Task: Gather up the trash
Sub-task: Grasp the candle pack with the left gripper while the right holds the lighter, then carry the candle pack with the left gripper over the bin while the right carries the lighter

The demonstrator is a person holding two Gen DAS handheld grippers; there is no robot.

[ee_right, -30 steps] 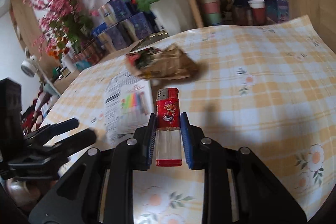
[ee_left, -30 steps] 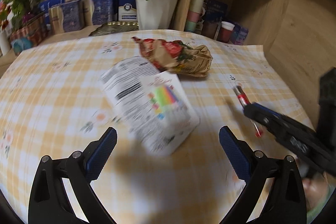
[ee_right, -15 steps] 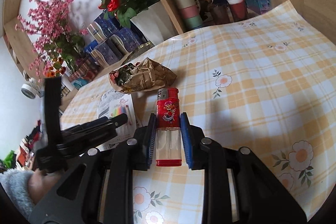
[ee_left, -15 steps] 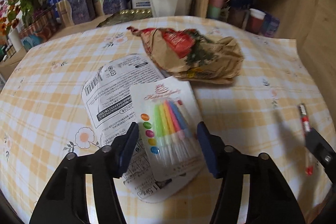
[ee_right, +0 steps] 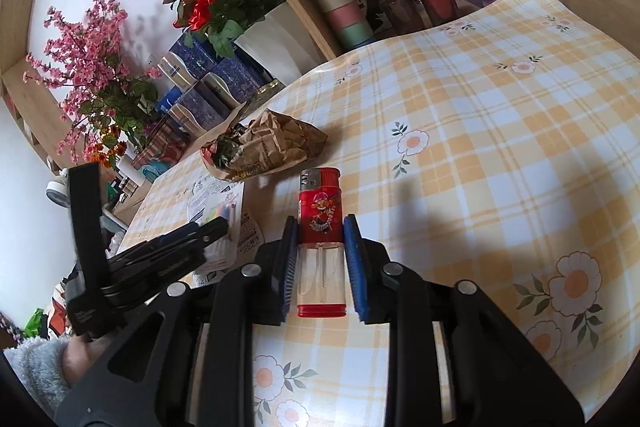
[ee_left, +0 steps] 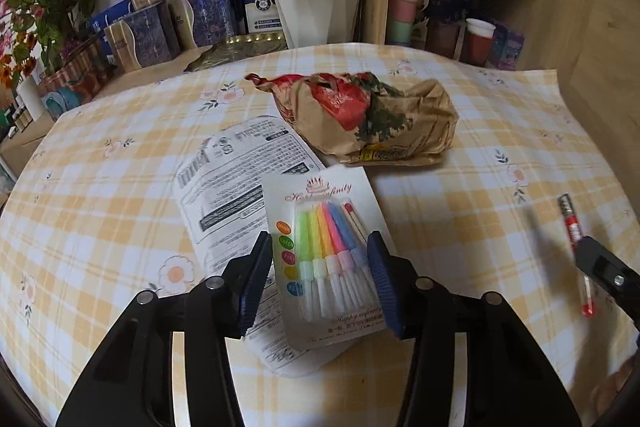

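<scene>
Left wrist view: we close our left gripper [ee_left: 320,277] around the white candle blister card [ee_left: 326,251] at six o'clock, to lift it; our right gripper [ee_right: 321,259] clamps the red lighter [ee_right: 321,227].

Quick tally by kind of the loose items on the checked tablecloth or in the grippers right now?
Candle packs: 1
Printed paper sheets: 1
Crumpled paper bags: 1
Lighters: 1, held in the right gripper
Total: 4

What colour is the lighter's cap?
Red, on the lighter; the right wrist view shows it best.
</scene>
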